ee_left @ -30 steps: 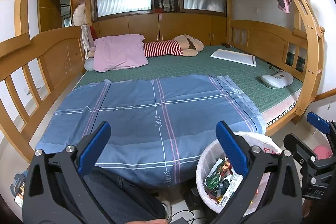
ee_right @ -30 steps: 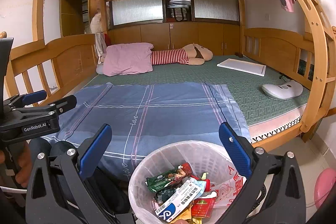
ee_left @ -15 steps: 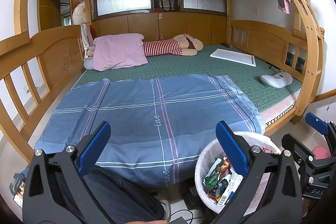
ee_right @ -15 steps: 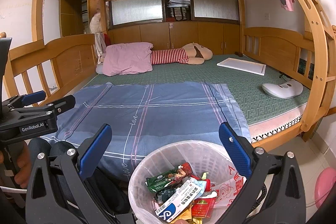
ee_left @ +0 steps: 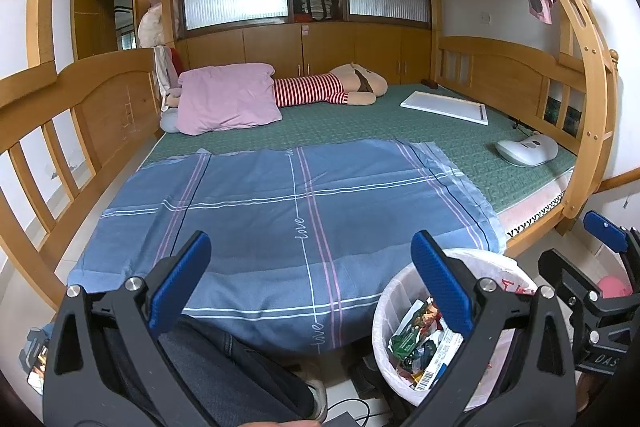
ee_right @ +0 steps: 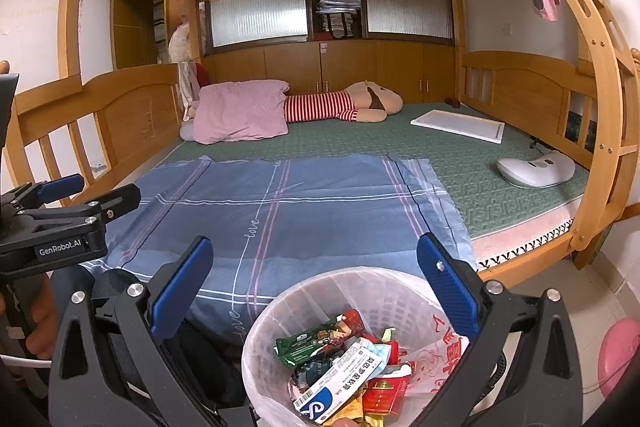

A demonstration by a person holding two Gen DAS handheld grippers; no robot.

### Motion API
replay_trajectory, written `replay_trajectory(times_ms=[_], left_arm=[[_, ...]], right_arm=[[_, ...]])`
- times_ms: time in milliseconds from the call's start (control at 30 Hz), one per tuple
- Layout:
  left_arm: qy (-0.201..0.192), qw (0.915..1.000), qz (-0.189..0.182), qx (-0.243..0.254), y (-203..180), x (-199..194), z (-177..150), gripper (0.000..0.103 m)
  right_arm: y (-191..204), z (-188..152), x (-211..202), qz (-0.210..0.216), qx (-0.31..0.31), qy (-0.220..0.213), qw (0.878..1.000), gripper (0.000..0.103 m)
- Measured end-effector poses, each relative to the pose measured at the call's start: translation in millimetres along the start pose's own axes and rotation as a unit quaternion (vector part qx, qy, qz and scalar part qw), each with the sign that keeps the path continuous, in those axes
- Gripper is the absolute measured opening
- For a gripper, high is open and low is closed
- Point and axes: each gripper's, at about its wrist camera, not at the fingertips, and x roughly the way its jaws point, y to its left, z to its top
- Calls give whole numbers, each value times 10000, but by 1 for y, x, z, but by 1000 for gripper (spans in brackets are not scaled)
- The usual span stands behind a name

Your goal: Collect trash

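Both grippers, left [ee_left: 306, 277] and right [ee_right: 314, 279], hanging wide open, holding nothing. Bin [ee_right: 400, 293] sitting lower centre, wrappers [ee_right: 344, 363] already inside. Likely finishing up; next, scanning blanket [ee_right: 280, 211] for leftovers.

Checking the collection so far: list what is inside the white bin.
The white bin holds a heap of wrappers: a green packet, a white-and-blue box, a red packet. Anything beneath the heap is hidden.
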Motion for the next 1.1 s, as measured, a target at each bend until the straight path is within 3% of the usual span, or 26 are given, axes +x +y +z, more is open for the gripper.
replay_trajectory(times_ms=[1100], left_arm=[[26, 9999, -66, 132, -3, 2, -1, 100]], right_arm=[[-5, -3, 7, -54, 122, 116, 9998, 100]])
